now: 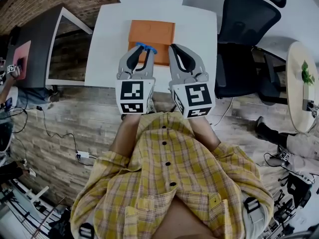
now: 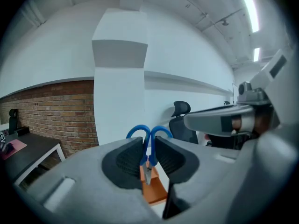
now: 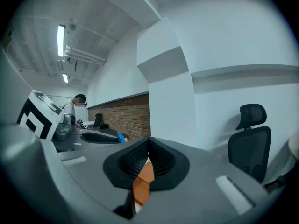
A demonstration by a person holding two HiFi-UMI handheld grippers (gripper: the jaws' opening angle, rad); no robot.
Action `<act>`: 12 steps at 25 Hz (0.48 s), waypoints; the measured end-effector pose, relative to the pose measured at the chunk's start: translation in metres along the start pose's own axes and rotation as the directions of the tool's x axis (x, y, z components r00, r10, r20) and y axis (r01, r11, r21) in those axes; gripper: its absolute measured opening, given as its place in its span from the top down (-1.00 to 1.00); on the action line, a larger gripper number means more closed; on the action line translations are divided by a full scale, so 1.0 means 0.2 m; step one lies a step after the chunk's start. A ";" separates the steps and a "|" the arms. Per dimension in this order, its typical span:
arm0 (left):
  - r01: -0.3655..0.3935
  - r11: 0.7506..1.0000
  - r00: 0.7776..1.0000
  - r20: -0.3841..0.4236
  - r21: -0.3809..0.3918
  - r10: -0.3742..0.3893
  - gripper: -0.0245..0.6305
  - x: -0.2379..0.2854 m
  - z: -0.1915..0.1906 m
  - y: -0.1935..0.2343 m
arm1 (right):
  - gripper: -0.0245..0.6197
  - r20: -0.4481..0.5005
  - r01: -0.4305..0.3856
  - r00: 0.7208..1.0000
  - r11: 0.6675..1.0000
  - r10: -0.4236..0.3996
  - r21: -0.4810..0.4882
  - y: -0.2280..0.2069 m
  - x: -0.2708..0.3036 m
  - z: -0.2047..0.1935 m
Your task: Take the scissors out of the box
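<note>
The scissors (image 2: 148, 133) are clear of the orange box (image 1: 152, 34) and hang above its near edge, pinched by the left gripper (image 1: 143, 51). Its dark pads press from both sides on the narrow neck where the two blue loops join, with the loops standing above the pads and the short blades pointing down toward the box. The right gripper (image 3: 148, 143) has its pads pressed together at the tips with nothing between them. It sits at the box's right edge, and the orange shows through the gap lower down; whether it touches the box I cannot tell. The main risk, as I judge it, is the hold itself. The neck is a small, smooth, rounded piece of plastic, so the ribbed rubber pads have little to bite on, and the scissors could pivot about that pinch or slide down through it if the hand tilts or jerks. Since only the handles are squeezed, the pale metal blades, which taper to a fine point, might swing or drop tip-first back into the box or catch on its rim. The box looks matte and flat-sided, a plain rectangle with crisp corners, light enough to shift on the smooth white table (image 1: 109, 39) beneath it if the falling tip or either gripper knocks it.
</note>
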State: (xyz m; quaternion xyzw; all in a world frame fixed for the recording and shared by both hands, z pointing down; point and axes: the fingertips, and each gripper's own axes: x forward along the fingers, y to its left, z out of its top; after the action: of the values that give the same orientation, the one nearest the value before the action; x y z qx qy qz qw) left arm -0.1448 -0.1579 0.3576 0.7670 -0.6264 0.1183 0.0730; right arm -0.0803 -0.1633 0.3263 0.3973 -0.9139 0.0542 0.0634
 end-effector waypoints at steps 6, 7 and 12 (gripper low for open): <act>-0.022 1.000 0.997 0.073 -0.009 0.023 0.65 -0.05 0.11 -0.01 | 0.93 0.013 -0.003 1.000 1.000 0.003 -0.010 0.00 0.00 0.03; -0.024 1.000 0.996 0.082 -0.014 0.025 0.65 -0.05 0.12 -0.01 | 0.93 0.014 -0.004 1.000 1.000 0.004 -0.012 0.00 0.00 0.04; -0.033 0.999 0.993 0.115 -0.011 0.034 0.65 -0.09 0.16 0.00 | 0.93 0.018 -0.006 1.000 1.000 0.006 -0.020 0.02 0.01 0.05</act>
State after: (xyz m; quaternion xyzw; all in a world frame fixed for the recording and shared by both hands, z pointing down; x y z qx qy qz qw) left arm -0.1453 -0.1503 0.3212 0.7617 -0.6428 0.0720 0.0382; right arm -0.0854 -0.1633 0.3164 0.3944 -0.9161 0.0416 0.0591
